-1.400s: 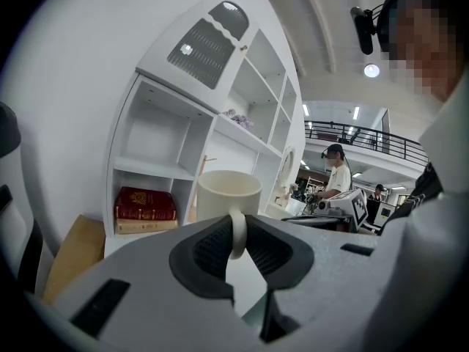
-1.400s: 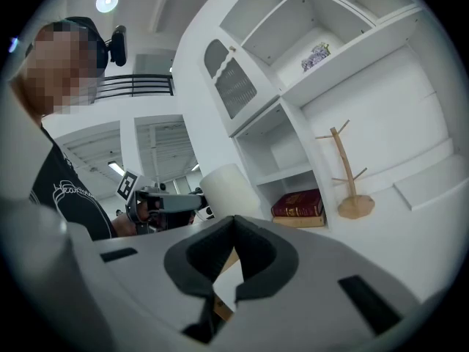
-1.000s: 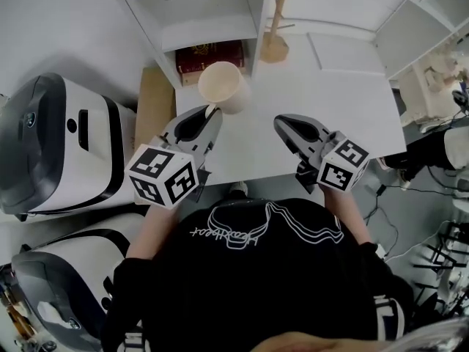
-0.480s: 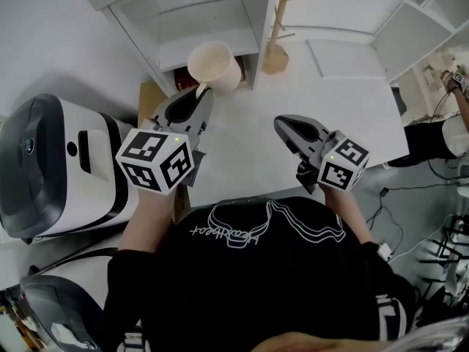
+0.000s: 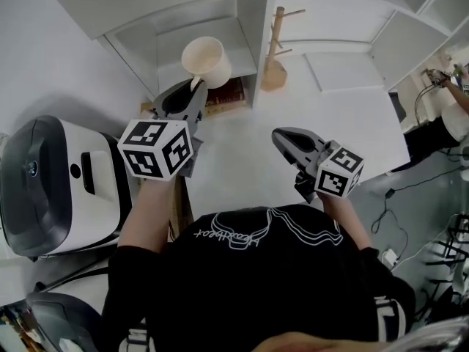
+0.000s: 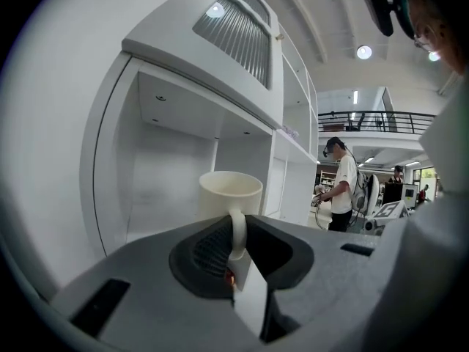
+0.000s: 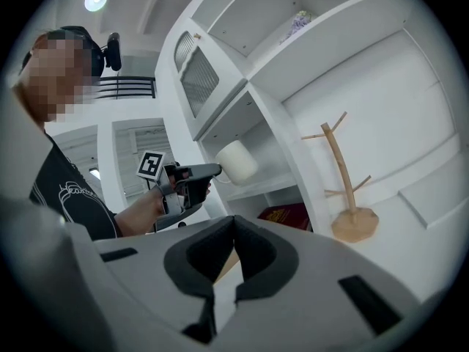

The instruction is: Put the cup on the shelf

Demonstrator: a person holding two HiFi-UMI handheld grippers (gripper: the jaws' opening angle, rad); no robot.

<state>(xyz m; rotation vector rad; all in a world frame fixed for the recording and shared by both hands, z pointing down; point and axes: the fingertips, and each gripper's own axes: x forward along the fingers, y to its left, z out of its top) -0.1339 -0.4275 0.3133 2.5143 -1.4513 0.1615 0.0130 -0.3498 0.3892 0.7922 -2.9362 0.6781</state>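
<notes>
Cup at the shelf opening: the left gripper was clamped narrowly on the handle of the cream cup, which hung upright in the air at the mouth of the open shelf compartment, with the red book on the level below. The right gripper hovered over the table to the right, its jaws together and empty. Judged risks: the grip took only the thin handle, so the cup's body could swing or tilt about it; the far rim could strike the compartment's upper board or left wall on entry; a release before the base rested on the board would let the cup drop or tip off the near edge
</notes>
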